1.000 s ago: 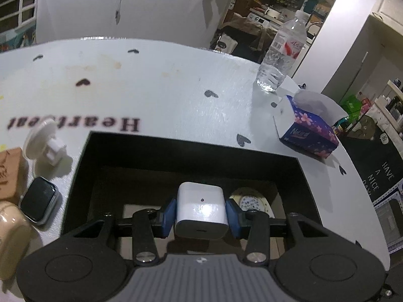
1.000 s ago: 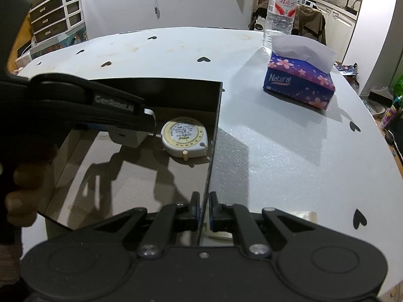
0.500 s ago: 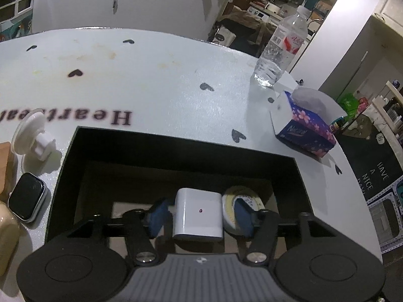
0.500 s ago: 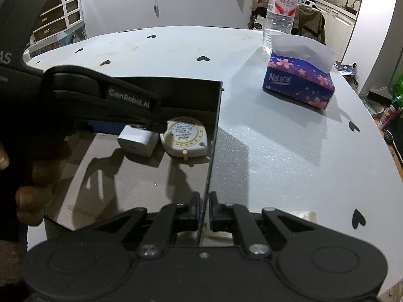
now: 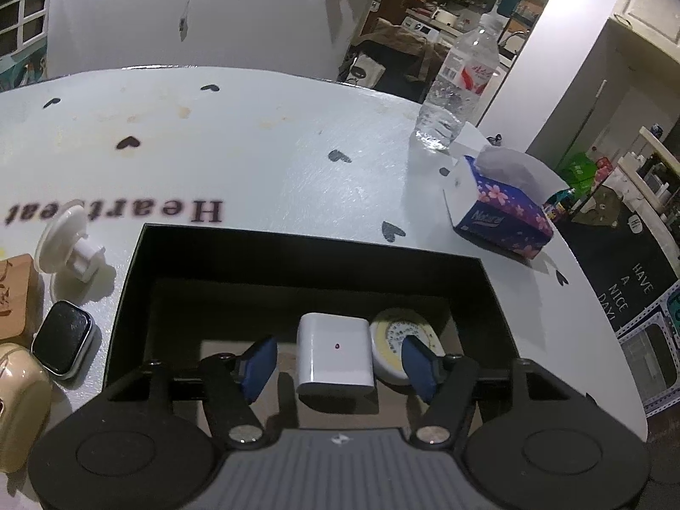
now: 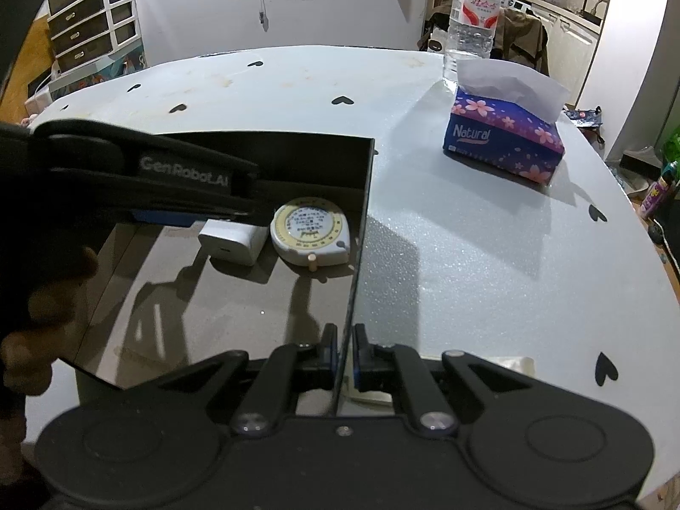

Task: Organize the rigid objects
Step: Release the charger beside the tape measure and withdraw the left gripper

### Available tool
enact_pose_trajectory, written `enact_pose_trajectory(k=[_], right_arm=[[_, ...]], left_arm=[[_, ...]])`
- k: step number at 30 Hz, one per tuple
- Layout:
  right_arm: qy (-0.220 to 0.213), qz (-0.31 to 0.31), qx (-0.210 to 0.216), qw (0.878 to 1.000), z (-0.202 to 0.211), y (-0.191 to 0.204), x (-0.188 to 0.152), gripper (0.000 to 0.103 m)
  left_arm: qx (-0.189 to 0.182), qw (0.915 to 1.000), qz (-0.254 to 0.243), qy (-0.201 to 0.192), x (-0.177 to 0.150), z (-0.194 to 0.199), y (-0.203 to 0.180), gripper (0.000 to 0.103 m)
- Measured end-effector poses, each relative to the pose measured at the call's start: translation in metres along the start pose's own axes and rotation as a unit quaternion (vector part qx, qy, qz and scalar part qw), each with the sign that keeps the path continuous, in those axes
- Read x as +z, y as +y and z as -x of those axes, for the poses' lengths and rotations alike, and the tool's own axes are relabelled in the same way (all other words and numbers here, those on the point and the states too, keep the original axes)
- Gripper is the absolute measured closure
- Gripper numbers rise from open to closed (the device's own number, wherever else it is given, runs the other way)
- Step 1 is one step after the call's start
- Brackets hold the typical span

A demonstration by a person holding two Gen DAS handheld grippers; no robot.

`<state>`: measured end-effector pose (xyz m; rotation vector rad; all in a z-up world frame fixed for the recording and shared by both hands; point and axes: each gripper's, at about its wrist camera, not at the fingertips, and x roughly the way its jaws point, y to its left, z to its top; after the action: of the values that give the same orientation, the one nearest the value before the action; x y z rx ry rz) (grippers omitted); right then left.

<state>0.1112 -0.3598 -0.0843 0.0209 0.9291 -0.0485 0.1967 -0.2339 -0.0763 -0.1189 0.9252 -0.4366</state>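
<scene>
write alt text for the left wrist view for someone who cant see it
The left gripper, its jaws just opened, hangs over a small white rounded case lying free inside a shallow black open box, beside a round cream tape measure. The box sits on a white heart-print table with a smartwatch to its left and a blue floral tissue box and clear water bottle beyond.

A clear water bottle stands upright at the far edge of the white, heart-dotted table; just beside it, nearer, a blue flowered tissue box; white drawers against the wall.
</scene>
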Motion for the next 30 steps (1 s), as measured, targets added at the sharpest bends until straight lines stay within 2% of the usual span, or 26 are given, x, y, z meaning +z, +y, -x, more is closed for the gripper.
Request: enact_pose_trajectory(k=[11,21,26,30], right_arm=[[-0.002,-0.005,0.001,1.0,0.0,-0.001,-0.001,0.096],[-0.004,-0.009,0.001,1.0,0.001,-0.001,-0.001,0.096],[-0.004,-0.012,0.001,1.0,0.001,-0.001,-0.001,0.096],[-0.005,-0.014,0.001,1.0,0.001,-0.001,-0.002,0.096]], left_arm=[[-0.01,0.9993,-0.017,-0.03,-0.004,0.032,0.004,0.037],[-0.002,0.9965,-0.05,-0.067,-0.013,0.069,0.012,0.035],[0.001,0.9958,-0.056,-0.073,-0.024,0.081,0.019,0.028],[0.013,0.9948,-0.054,-0.086,-0.031,0.094,0.03,0.015]])
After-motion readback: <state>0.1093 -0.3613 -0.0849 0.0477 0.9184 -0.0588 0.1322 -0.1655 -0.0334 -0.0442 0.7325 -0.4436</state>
